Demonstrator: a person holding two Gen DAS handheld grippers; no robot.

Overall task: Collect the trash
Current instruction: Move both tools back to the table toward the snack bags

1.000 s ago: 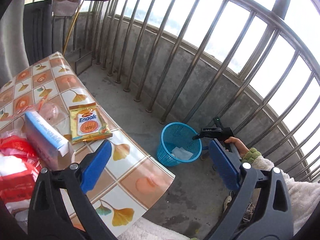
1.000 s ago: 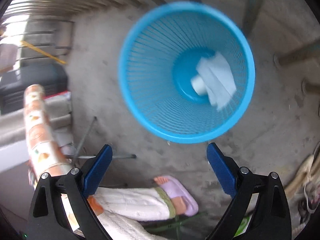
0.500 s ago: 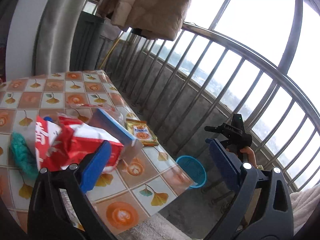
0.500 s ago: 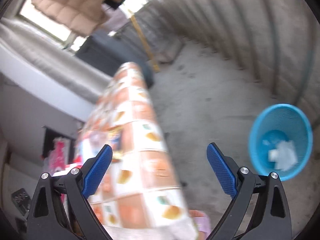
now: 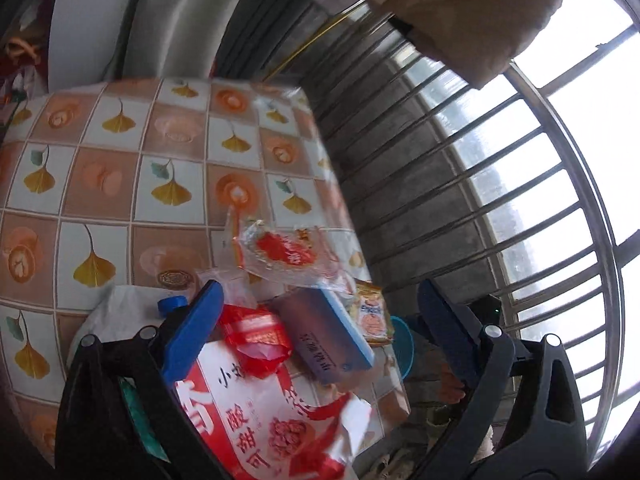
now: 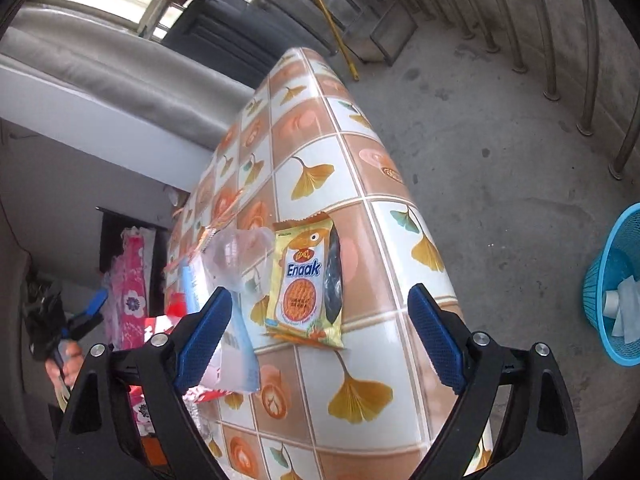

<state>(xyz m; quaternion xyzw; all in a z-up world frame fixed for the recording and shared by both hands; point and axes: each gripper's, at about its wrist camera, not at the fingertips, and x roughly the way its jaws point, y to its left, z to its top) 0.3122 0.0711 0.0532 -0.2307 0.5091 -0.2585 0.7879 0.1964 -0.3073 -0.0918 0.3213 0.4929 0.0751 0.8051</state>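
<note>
My left gripper (image 5: 320,332) is open and empty above a pile of trash on the tiled table (image 5: 120,168): a red and white snack bag (image 5: 264,416), a crumpled red wrapper (image 5: 256,340), a blue-edged box (image 5: 324,340), a clear wrapper with red print (image 5: 284,252) and a yellow Enaak packet (image 5: 372,316). My right gripper (image 6: 320,336) is open and empty just above the Enaak packet (image 6: 304,280) near the table's edge. The blue trash basket (image 6: 616,292) stands on the floor at the right, with white paper inside.
A clear plastic cup (image 6: 236,256) and the blue-edged box (image 6: 236,344) lie left of the packet. Metal railing bars (image 5: 500,200) close the balcony. A beige coat (image 5: 472,12) hangs above. Concrete floor (image 6: 500,152) lies between table and basket.
My right gripper swung away from above the basket to over the table, at the Enaak packet. My left gripper turned from the floor toward the table and moved over the trash pile.
</note>
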